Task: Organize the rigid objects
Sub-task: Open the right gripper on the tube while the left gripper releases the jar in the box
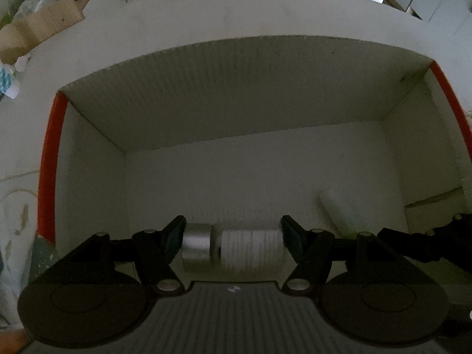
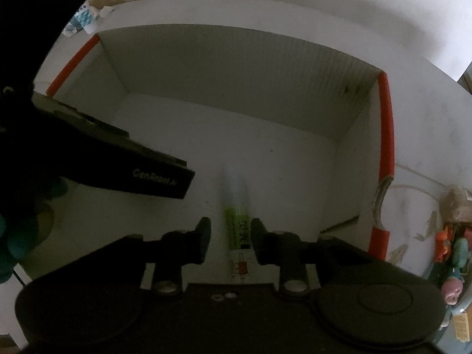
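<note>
My left gripper [image 1: 233, 236] is shut on a small bottle [image 1: 250, 249] with a white ribbed body and a silver cap. It holds the bottle sideways, end to end, inside a white cardboard box [image 1: 224, 94] with red edges. My right gripper [image 2: 230, 236] also hangs in the box [image 2: 236, 67], open. A slim tube [image 2: 237, 230] with a green label stands between its fingers, close to the right pad and free of the left one. Its far end is blurred. The left gripper's black body [image 2: 118, 162] shows to the right wrist's left. The tube [image 1: 339, 206] appears faintly in the left wrist view.
The box sits on a white tabletop [image 1: 183, 20]. Brown cardboard and crumpled packaging [image 1: 38, 26] lie beyond its far left corner. Small colourful toys [image 2: 457, 250] are piled outside its right wall. The box floor ahead of both grippers is bare.
</note>
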A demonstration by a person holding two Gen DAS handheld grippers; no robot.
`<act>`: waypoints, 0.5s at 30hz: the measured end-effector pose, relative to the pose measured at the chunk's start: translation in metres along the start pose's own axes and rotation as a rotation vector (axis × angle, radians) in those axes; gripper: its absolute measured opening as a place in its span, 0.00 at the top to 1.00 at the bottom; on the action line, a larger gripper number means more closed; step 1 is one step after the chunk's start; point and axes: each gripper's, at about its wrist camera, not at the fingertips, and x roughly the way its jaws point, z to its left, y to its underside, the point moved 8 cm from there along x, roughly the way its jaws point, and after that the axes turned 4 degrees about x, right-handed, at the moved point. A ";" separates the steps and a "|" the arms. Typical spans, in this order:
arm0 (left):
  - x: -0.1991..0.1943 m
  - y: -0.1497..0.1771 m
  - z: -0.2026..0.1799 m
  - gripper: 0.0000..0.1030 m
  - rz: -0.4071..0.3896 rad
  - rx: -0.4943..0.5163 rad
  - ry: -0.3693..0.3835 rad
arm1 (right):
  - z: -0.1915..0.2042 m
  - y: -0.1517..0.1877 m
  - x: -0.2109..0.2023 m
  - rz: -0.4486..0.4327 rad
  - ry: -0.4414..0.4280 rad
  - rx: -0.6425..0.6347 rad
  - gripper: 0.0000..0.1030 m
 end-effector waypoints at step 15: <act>-0.050 0.006 0.002 0.30 -0.146 0.011 -0.057 | -0.007 0.008 -0.045 -0.109 -0.064 0.016 0.56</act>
